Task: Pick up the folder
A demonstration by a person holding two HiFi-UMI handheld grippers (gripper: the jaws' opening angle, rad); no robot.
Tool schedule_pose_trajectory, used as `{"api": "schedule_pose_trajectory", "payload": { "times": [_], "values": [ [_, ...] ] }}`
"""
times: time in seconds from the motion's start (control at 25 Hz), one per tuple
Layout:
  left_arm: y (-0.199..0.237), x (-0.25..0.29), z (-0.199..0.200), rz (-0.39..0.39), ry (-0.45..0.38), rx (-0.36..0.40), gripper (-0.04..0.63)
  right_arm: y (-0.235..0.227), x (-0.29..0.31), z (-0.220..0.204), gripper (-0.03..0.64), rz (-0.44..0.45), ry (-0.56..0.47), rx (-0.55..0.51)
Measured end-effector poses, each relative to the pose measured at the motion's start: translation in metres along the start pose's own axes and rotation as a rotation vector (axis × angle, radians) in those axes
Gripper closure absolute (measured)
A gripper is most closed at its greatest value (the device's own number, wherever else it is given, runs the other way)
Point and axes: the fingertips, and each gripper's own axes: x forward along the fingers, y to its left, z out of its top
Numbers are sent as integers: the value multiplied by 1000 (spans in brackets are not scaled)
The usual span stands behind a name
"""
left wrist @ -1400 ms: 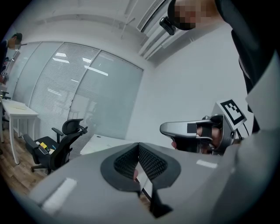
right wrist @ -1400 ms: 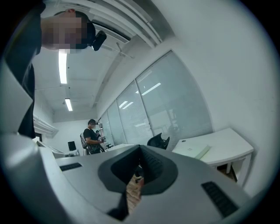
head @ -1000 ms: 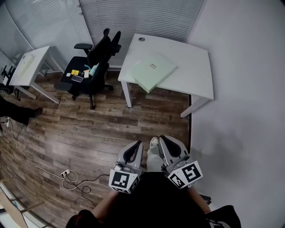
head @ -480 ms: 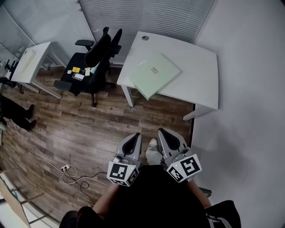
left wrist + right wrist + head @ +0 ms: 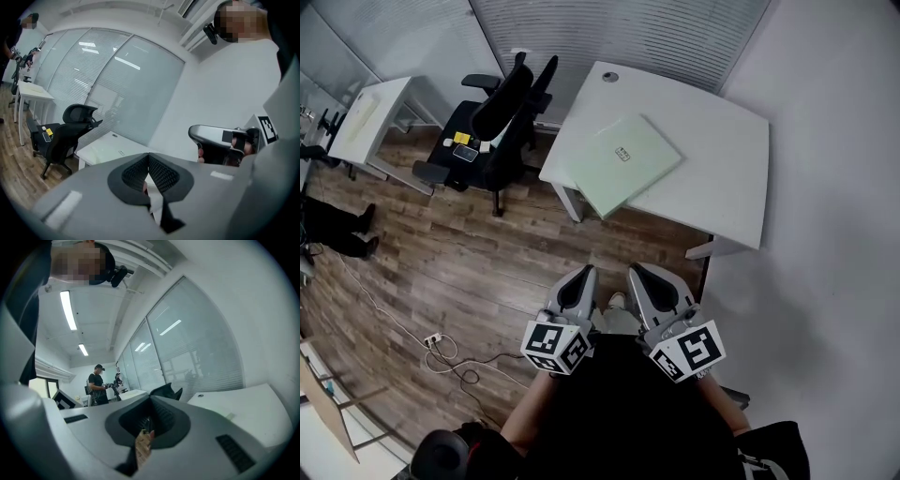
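Note:
A pale green folder [image 5: 622, 161] lies flat on the white desk [image 5: 722, 178], with one corner jutting over the desk's near edge. Both grippers hang over the wooden floor, well short of the desk, and point toward it. My left gripper [image 5: 584, 273] is shut with nothing in it, its jaws pressed together [image 5: 148, 160]. My right gripper [image 5: 635, 272] is beside it, jaws also together and empty [image 5: 149, 405]. In the left gripper view the desk [image 5: 101, 149] with the folder on it shows beyond the jaws, and the right gripper [image 5: 220, 138] shows at the right.
A black office chair [image 5: 499, 112] with small items on its seat [image 5: 461, 148] stands left of the desk. A second white desk [image 5: 364, 117] is at far left, with a person [image 5: 333, 232] near it. Cables and a power strip [image 5: 436, 343] lie on the floor. A white wall [image 5: 834, 234] runs along the right.
The desk and folder have come nearer and sit lower in the head view. Both grippers have moved forward toward the desk and stayed shut.

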Motion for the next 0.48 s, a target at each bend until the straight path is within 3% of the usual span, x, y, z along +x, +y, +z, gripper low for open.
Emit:
{"api": "schedule_pose_trajectory", "payload": {
  "times": [0.48],
  "values": [
    [54,78,-31,-25,116,-224,587,-53,49,2,621,-31,30,9]
  ]
}}
